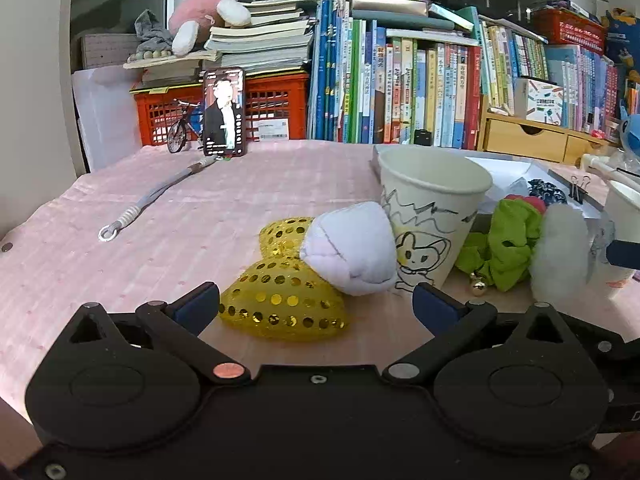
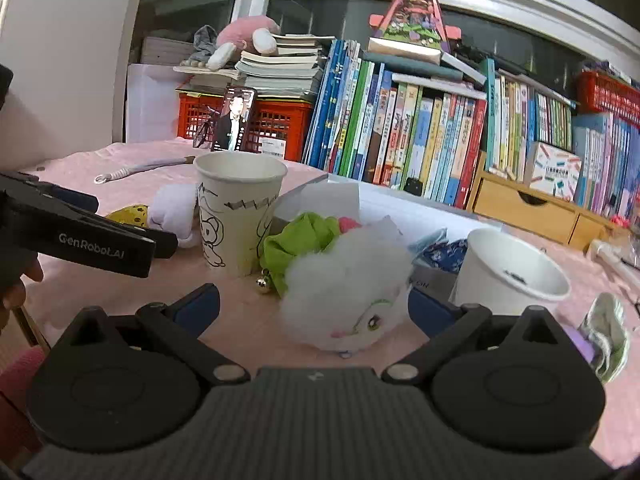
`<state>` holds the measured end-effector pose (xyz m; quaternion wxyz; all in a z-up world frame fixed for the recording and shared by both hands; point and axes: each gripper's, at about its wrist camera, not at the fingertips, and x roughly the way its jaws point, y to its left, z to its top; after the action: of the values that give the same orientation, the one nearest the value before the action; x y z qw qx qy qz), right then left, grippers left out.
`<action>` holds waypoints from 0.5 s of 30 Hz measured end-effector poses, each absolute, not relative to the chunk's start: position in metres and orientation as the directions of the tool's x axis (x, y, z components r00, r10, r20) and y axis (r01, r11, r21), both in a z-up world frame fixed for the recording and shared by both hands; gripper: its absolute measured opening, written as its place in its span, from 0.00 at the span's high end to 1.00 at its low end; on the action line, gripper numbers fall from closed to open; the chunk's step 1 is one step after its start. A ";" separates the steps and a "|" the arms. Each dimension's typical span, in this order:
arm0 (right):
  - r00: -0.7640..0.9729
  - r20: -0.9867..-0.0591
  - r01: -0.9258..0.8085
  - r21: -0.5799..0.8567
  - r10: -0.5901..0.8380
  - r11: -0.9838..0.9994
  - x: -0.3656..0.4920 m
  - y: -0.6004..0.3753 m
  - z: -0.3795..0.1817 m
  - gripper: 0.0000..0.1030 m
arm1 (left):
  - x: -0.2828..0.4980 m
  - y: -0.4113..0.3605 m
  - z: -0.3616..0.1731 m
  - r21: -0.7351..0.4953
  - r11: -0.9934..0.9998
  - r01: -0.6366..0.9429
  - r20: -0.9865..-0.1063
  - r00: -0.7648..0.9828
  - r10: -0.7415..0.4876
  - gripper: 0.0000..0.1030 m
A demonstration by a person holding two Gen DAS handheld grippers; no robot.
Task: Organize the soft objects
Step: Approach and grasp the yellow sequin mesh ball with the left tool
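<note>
Glossy sequinned yellow bow point(image 1: 282, 288), matt paper cup point(image 1: 430, 216) (ink-drawn), fluffy, probably plush toy point(image 2: 344, 300).

Pink tablecloth point(image 1: 120, 240) covered the table. Phone point(image 1: 224, 112) stood upright at 11 o'clock, leaning on a red crate point(image 1: 276, 108), with a miniature bicycle point(image 1: 180, 130) just left of it. A lanyard strap point(image 1: 160, 196) lay on the cloth. A row of books point(image 1: 400, 92) stood at 12 o'clock, a wooden drawer unit point(image 1: 528, 138) at 2 o'clock.
</note>
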<state>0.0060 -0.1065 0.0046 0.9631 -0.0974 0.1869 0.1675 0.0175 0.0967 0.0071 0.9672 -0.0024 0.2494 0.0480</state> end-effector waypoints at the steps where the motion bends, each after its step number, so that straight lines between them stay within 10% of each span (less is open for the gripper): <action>1: 0.874 -0.395 -0.356 -0.120 0.285 0.927 0.007 -0.106 0.004 0.00 | 0.018 0.098 0.006 0.018 0.995 -0.098 -0.485 0.870 0.094 0.00; 15: 0.877 -0.435 -0.248 -0.047 0.204 0.968 0.026 -0.103 -0.005 0.00 | 0.025 0.107 -0.003 0.003 0.990 -0.138 -0.509 0.852 0.120 0.06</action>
<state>0.0257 -0.1032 -0.0047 0.9675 -0.0506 0.2187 0.1167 0.0253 0.1074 -0.0026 0.9622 -0.0169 0.2635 0.0671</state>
